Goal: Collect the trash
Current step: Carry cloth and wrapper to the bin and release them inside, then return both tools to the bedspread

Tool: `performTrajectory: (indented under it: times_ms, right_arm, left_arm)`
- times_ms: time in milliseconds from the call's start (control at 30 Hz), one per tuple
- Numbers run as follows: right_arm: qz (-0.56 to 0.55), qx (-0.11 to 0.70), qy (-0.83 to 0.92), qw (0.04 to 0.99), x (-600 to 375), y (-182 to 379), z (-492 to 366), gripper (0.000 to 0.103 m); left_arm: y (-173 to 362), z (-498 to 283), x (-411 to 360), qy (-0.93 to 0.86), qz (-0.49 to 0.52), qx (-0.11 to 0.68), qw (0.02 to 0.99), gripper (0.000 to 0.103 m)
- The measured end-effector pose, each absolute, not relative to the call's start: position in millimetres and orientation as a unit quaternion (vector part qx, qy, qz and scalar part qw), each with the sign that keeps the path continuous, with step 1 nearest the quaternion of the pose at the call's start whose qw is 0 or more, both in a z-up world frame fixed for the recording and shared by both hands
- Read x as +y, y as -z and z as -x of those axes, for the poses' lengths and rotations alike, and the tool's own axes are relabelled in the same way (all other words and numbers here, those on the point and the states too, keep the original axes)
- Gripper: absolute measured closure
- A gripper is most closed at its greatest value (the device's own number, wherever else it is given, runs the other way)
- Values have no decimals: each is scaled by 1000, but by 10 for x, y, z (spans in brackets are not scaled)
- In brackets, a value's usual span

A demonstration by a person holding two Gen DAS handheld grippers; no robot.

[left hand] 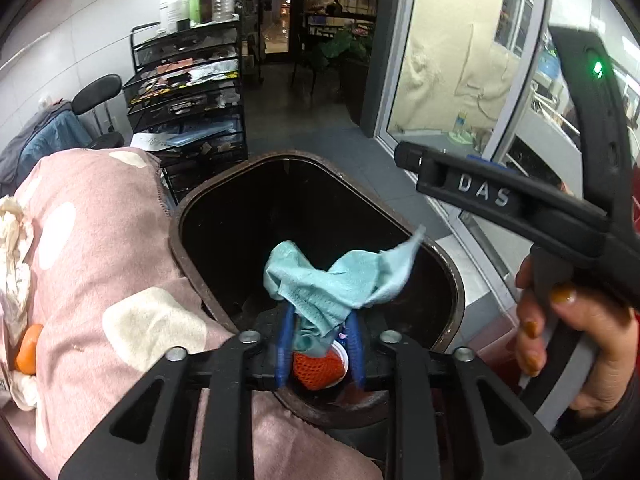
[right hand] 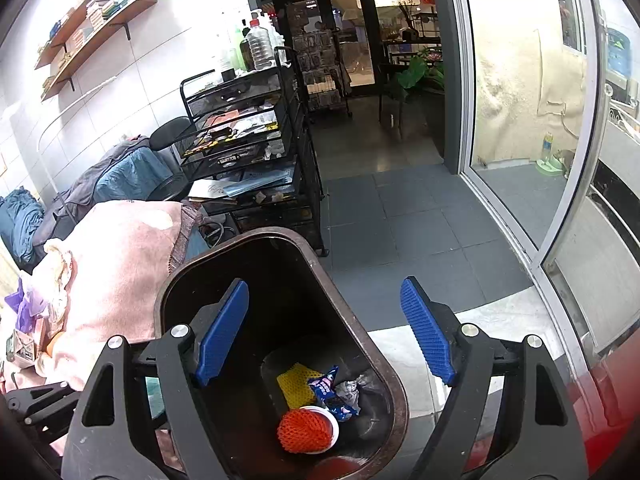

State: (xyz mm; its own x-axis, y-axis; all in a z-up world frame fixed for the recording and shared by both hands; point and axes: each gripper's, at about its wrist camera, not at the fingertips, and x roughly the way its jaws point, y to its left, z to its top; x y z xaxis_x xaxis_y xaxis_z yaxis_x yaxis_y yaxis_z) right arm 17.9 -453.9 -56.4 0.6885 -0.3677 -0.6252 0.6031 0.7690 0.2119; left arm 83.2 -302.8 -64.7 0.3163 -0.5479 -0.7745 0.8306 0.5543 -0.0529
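Bin [right hand: 384, 356] holds 4 scraps; left tool [left hand: 320, 340] pinches 1 cloth [left hand: 340, 280].

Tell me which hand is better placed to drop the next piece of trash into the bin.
Left. The left gripper has the teal tissue between its pads, right over the bin. The right gripper is open and empty above the bin, so it likely has to fetch something first.
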Motion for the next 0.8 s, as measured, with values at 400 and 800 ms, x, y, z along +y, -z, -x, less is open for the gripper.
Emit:
performTrajectory:
  times_ms: [400, 800]
  right_arm:
    - [-211, 289, 267, 895, -4580, 592, -152, 22]
    - [-208, 295, 220, 906, -4372, 629, -261, 20]
  left_arm:
    - [625, -805, -2961, 436, -174, 378, 798, 18]
    - [279, -751, -2440, 408, -121, 329, 843, 12]
